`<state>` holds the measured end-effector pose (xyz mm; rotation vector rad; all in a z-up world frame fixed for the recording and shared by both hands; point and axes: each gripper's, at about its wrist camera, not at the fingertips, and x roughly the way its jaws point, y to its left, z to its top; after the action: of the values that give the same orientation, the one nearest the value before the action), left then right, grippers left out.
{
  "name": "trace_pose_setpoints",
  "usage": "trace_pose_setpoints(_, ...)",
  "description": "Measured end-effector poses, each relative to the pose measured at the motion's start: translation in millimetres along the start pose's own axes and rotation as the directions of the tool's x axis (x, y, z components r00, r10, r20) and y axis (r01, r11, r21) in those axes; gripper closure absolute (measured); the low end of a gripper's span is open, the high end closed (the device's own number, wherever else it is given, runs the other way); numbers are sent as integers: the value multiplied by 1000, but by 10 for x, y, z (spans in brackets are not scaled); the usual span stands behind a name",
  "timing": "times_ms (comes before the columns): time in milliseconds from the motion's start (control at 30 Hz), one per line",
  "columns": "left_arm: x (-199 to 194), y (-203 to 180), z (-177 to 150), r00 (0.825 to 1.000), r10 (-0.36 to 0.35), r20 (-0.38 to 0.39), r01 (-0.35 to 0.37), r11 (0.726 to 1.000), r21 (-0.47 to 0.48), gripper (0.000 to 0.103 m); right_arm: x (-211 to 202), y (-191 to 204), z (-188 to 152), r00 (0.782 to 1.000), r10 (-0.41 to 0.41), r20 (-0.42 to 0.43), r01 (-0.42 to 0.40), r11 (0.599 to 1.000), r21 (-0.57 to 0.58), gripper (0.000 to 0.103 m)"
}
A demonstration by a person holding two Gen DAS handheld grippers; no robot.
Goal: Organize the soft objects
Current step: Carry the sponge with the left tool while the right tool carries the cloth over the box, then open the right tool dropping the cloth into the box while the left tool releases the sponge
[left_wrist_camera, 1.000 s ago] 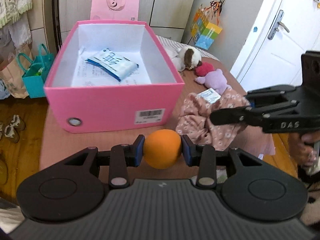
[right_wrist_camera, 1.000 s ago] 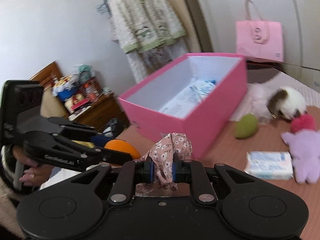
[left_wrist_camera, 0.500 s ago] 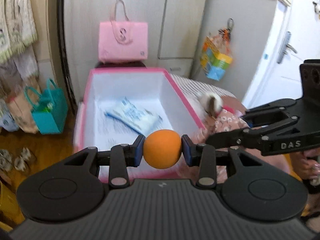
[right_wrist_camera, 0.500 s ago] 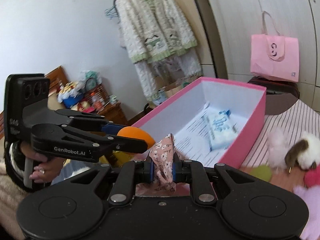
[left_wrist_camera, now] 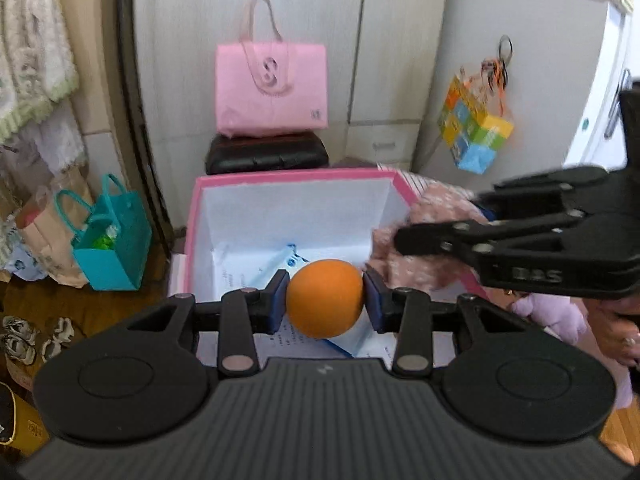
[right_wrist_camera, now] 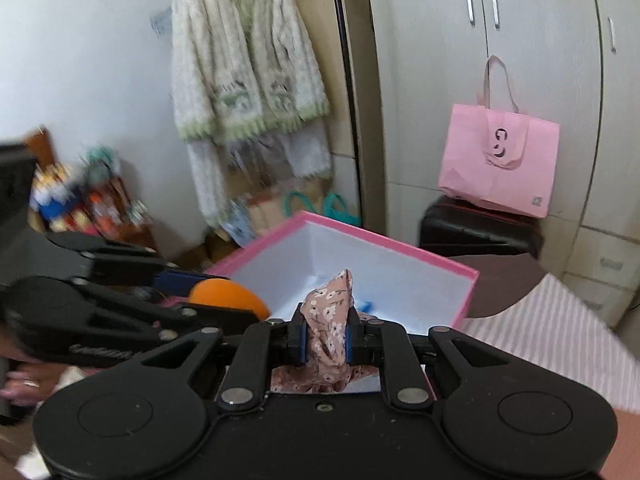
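We hold an orange ball [left_wrist_camera: 325,298] clenched in the jaws of our left gripper [left_wrist_camera: 325,300], poised above the near part of the open pink box [left_wrist_camera: 192,216]. Our right gripper [right_wrist_camera: 325,336] has its jaws clamped on a bunch of floral cloth [right_wrist_camera: 330,320], also over the box, at its right side. The two grippers sit close together, so they could knock into each other on release. The ball may bounce or roll out if we drop it from this height, and the cloth hangs past the right rim, so part of it could drape outside. A white-and-blue packet [left_wrist_camera: 294,258] in the box is mostly hidden behind the ball. The table is barely visible, and the scene is blurred.
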<state>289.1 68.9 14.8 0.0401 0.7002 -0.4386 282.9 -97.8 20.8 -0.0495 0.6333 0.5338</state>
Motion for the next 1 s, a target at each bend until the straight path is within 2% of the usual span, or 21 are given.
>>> trace_pose_setpoints(100, 201, 68, 54, 998, -10, -56, 8, 1000, -30, 65, 232, -53, 68, 998, -9, -57, 7, 999, -49, 84)
trace_pose_setpoints(200, 367, 129, 73, 996, 27, -82, -31, 999, -41, 65, 376, -90, 117, 996, -28, -80, 18, 994, -112, 84)
trace_pose_setpoints(367, 431, 64, 97, 994, 88, -58, -86, 996, 31, 65, 615, -153, 177, 992, -60, -109, 47, 992, -120, 84)
trace_pose_setpoints(467, 466, 85, 126, 994, 72, -76, -71, 997, 19, 63, 705, -154, 193, 991, -62, -114, 48, 991, -124, 83)
trace_pose_setpoints(533, 505, 102, 145, 994, 79, -82, -78, 997, 15, 62, 760, -180, 210, 990, -86, -109, 73, 990, -120, 78)
trace_pose_setpoints(600, 530, 125, 167, 991, 105, -80, -104, 994, 19, 56, 783, -220, 213, 988, -104, -114, 92, 990, -107, 61)
trace_pose_setpoints(667, 485, 154, 171, 990, 126, -62, -126, 992, 5, 42, 749, -272, 215, 989, -98, -108, 90, 993, -75, 53)
trace_pose_setpoints(700, 443, 164, 172, 991, 125, -48, -125, 992, 1, 40, 715, -294, 213, 991, -90, -103, 84, 995, -58, 48)
trace_pose_setpoints(767, 313, 169, 150, 992, 121, -19, -121, 993, -5, 40, 625, -315, 195, 993, -76, -90, 74, 997, -30, 44)
trace_pose_setpoints(1000, -234, 86, 13, 996, 75, 47, -76, 997, 9, 39, 73, -271, 81, 998, -25, -50, 27, 999, 37, 41)
